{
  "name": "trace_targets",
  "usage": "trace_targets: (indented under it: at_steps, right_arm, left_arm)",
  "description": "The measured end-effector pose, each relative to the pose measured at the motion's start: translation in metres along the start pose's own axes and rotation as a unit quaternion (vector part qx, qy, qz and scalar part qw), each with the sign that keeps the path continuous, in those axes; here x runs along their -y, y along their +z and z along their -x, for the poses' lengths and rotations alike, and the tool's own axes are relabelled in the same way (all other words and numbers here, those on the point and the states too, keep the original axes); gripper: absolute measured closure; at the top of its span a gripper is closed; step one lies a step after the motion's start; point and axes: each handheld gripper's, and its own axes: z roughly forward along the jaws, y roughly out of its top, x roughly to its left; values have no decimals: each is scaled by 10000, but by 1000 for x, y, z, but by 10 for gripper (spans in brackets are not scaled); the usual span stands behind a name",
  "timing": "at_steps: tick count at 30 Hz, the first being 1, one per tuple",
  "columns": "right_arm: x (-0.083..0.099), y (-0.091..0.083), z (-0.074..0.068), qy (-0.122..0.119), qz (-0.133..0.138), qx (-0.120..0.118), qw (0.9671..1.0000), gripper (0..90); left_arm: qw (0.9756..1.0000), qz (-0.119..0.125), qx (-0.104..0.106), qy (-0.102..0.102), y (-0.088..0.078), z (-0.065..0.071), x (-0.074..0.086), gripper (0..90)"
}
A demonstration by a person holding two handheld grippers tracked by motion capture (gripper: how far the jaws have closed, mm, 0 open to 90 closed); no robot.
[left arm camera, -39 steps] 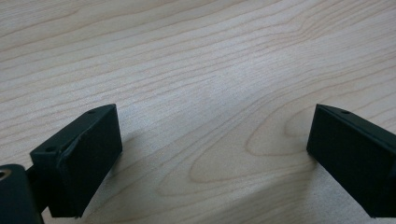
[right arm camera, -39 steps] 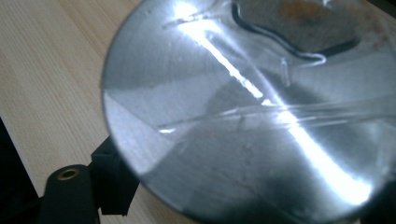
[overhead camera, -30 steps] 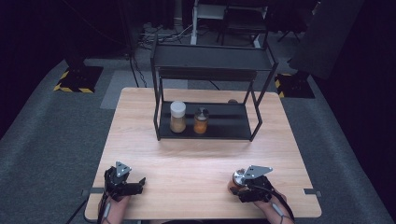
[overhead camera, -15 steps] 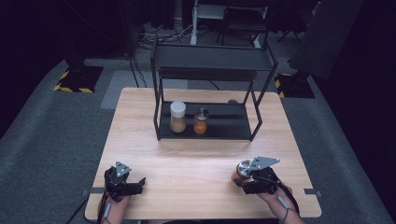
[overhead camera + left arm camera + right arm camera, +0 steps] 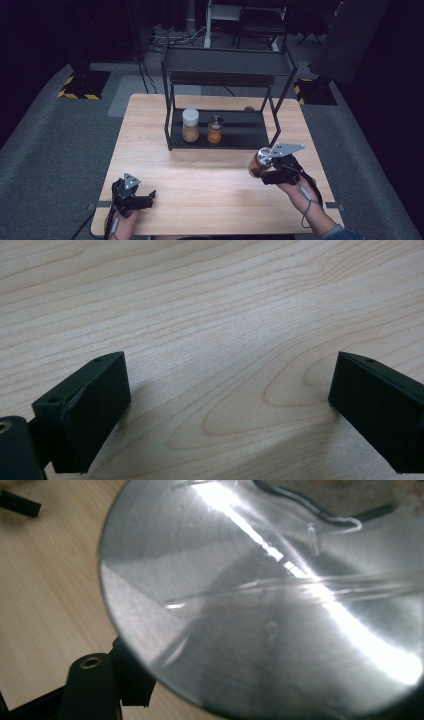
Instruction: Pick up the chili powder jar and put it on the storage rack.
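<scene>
My right gripper (image 5: pixel 260 167) is shut on a small jar of orange-brown stuff with a silver lid (image 5: pixel 261 159), held above the table's right side, in front of the rack. In the right gripper view that shiny lid (image 5: pixel 280 595) sits close to the camera, with one black jaw at the lower left. At the front left my left gripper (image 5: pixel 147 196) rests low over the wood. Its jaws stand wide apart in the left gripper view (image 5: pixel 225 400), with bare tabletop between them. On the rack's lower shelf (image 5: pixel 240 131) stand a white-lidded jar (image 5: pixel 190 125) and a silver-lidded jar (image 5: pixel 215 129).
The black two-tier rack (image 5: pixel 227 67) stands at the back middle of the wooden table (image 5: pixel 200 165); its top shelf is bare. Dark floor, cables and stands lie beyond the table's far edge.
My right gripper has risen off the table with the jar and moved toward the rack. The left gripper has stayed where it was.
</scene>
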Motion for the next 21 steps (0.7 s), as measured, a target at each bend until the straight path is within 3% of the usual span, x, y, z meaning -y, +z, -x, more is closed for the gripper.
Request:
trace_targets:
  at_steps: [10, 21]
  right_arm:
    - [-48, 3, 22, -47, 47, 151, 9999, 295]
    - [-89, 34, 55, 153, 31, 385, 9991, 295]
  left_arm:
    - [10000, 0, 1, 0, 0, 0, 0, 30]
    - [10000, 0, 0, 0, 0, 0, 0, 31]
